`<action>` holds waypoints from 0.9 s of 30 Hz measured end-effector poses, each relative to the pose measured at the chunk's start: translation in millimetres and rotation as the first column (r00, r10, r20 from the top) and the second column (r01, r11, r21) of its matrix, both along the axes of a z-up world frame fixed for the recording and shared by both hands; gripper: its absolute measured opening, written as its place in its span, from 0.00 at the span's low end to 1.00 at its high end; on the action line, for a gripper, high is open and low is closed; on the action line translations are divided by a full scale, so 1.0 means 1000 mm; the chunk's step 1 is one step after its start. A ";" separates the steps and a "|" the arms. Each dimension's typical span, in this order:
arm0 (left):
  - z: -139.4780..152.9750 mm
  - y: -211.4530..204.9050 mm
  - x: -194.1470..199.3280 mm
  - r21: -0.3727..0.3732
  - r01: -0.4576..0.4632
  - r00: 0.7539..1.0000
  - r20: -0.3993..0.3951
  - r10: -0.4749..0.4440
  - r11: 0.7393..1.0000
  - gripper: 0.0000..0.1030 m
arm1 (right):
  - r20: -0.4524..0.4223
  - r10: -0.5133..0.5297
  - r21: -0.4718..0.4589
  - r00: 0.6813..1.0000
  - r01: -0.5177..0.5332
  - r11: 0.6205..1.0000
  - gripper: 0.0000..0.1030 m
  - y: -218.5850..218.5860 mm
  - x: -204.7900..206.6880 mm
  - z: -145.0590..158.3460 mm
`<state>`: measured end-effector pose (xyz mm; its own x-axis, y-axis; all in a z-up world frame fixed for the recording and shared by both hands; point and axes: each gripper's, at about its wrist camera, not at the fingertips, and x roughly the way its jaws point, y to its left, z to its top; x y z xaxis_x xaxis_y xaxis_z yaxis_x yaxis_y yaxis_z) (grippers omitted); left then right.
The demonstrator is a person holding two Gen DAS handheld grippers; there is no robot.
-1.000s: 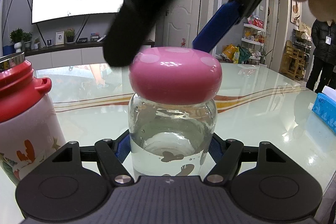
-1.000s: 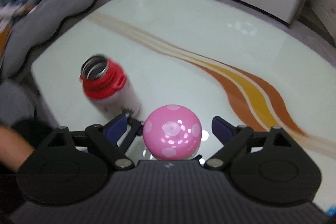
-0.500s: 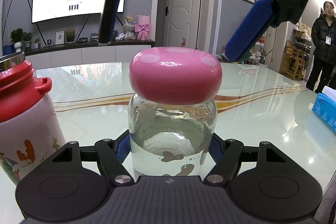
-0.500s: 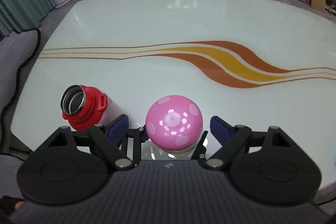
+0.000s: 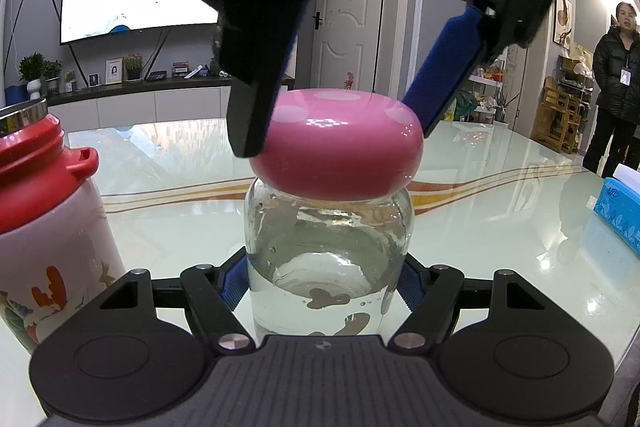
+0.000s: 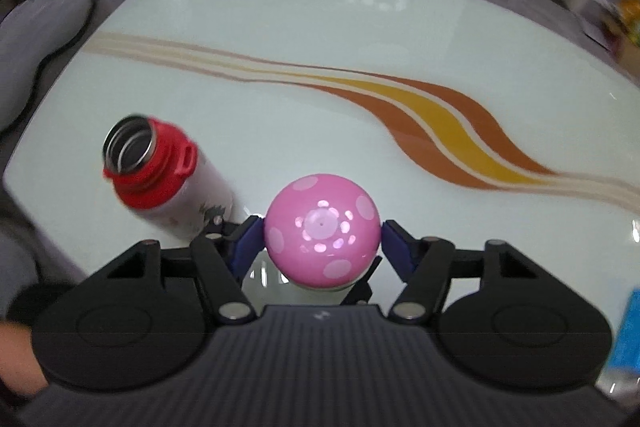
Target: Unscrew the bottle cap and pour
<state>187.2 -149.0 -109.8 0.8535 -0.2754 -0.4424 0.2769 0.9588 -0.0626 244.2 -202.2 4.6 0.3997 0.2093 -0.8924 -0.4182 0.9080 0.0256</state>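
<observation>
A clear glass bottle (image 5: 328,259) with water stands on the glass table under a pink dotted cap (image 5: 340,143). My left gripper (image 5: 322,279) is shut on the bottle's body. My right gripper (image 6: 322,239) comes down from above, its blue pads on both sides of the pink cap (image 6: 322,229), touching or nearly touching it. In the left wrist view its fingers (image 5: 444,83) reach down over the cap. A red-topped white flask (image 6: 160,183) stands open to the left, also in the left wrist view (image 5: 44,227).
The pale glass table (image 6: 360,27) has an orange and yellow wave stripe (image 6: 436,115). A blue tissue box (image 5: 618,211) sits at the right. A person in a dark coat (image 5: 616,75) stands beyond the table's right end.
My right gripper has dropped lower over the cap and its fingers have closed in from well apart to the cap's sides. The left gripper and bottle have not moved.
</observation>
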 end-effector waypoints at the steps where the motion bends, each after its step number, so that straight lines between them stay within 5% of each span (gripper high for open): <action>1: 0.000 0.000 0.000 0.000 0.000 1.000 0.000 0.000 1.000 0.72 | -0.004 0.039 0.003 0.999 -0.039 0.999 0.63 -0.002 0.002 0.000; 7: -0.001 0.000 0.000 0.000 0.000 1.000 0.000 0.000 1.000 0.72 | -0.003 0.310 0.015 0.951 -0.310 0.951 0.63 -0.009 0.009 -0.004; 12: 0.000 0.000 0.000 0.000 0.001 1.000 0.000 -0.001 1.000 0.72 | -0.015 0.383 0.064 0.924 -0.381 0.922 0.63 -0.018 0.017 -0.005; 15: -0.001 0.000 0.000 0.000 0.000 1.000 0.000 0.000 1.000 0.72 | -0.005 0.377 0.068 0.926 -0.375 0.924 0.79 -0.020 0.016 -0.006; 20: -0.001 -0.001 -0.001 0.001 0.000 1.000 0.001 0.000 1.000 0.72 | 0.069 0.292 0.085 0.954 -0.297 0.951 0.87 -0.016 0.001 0.008; 24: -0.002 -0.002 -0.001 0.001 -0.001 1.000 0.001 0.001 1.000 0.72 | 0.037 0.022 0.055 0.999 -0.024 0.998 0.83 -0.007 -0.003 0.008; 27: 0.000 -0.002 -0.001 0.001 -0.002 1.000 0.001 0.002 1.000 0.72 | 0.009 -0.107 0.044 0.994 0.107 0.993 0.75 -0.001 -0.008 0.004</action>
<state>186.3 -151.1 -109.5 0.8543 -0.2738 -0.4419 0.2754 0.9593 -0.0619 236.7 -203.0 8.7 0.4317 0.2028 -0.8789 -0.3193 0.9457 0.0614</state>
